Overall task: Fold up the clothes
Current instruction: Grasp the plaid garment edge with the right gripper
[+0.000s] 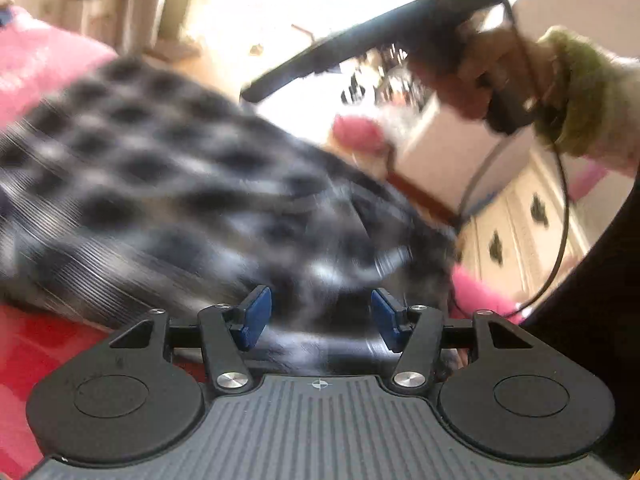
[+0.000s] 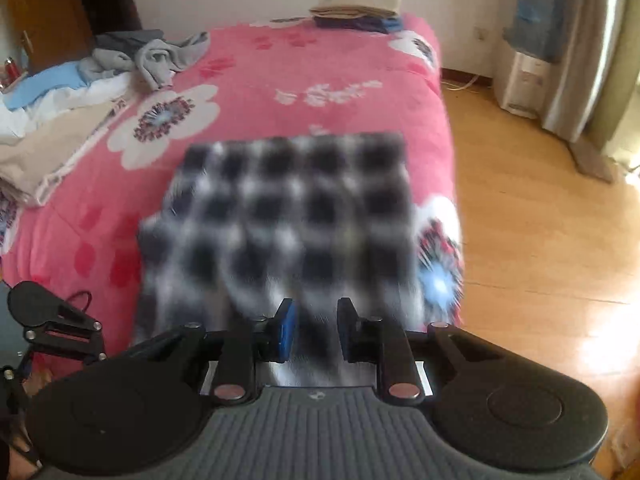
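Right hand-held gripper (image 2: 313,330) with jaws narrowly parted, nothing clearly pinched, sits right over the near edge of the checked garment (image 2: 288,216). The cloth lies as a blurred rectangle on the pink bed (image 2: 280,76), long axis running straight away. Left hand-held gripper (image 1: 318,316) is wide, empty, hovering at the same cloth (image 1: 160,184), about equally near.

Bright daylight, window (image 1: 320,20) blown out; checked garment (image 2: 288,216) motion-blurred both views; fisheye edges bent.
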Demonstrator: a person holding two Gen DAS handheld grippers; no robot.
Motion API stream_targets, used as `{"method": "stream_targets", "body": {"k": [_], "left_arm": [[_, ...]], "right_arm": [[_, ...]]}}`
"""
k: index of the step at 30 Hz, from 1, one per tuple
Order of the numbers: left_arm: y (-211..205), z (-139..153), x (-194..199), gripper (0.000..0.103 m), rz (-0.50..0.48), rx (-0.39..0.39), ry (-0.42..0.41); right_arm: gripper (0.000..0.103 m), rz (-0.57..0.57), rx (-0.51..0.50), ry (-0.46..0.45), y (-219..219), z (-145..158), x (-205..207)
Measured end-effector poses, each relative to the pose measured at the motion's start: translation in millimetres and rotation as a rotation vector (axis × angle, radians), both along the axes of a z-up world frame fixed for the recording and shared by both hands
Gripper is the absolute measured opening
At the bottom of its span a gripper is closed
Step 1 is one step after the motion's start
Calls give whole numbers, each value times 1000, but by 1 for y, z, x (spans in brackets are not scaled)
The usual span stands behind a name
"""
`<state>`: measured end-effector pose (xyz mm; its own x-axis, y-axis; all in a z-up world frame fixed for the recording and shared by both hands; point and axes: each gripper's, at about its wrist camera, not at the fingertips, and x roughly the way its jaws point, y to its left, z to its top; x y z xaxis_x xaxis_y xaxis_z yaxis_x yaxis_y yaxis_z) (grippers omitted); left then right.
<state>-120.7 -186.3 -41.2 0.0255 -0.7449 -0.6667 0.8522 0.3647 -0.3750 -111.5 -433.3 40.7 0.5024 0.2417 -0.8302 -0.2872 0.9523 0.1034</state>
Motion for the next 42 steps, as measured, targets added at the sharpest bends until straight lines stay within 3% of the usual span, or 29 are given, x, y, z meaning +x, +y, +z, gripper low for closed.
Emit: {"method": "stream_targets", "body": {"k": [5,11,14,15,18,24,27,30,33,38,42], "left_arm": [[9,-3,40,56,204,8,-103],[31,-42,80,54,452,80,12],[38,-42,76,54,431,68,-11],[39,-40,73,54,417,75,-27],[42,-25,67,55,387,63,-79],[41,7,83,56,367,-40,-177],[33,-12,111,56,433,4,-167],[36,-42,134,55,486,92,-69],[50,-37,135,55,504,40,-34],[56,-18,137,56,500,-4,-87],[50,-22,158,56,539,5,-93]], "right_arm": [[24,63,26,53,26,-6,46],[24,84,-47,-30,42,-42,82],[23,7,-105,-2,30,-78,95],[23,-17,-72,1,23,-84,97],[24,-44,-25,-1,17,-75,96],[24,-57,52,-107,19,-53,116],[24,-75,66,-148,19,-57,134],[23,-113,81,-146,11,-62,143],[23,-151,97,-143,2,-68,151],[23,-196,132,-163,-10,-68,164],[23,-264,105,-145,-19,-86,189]]}}
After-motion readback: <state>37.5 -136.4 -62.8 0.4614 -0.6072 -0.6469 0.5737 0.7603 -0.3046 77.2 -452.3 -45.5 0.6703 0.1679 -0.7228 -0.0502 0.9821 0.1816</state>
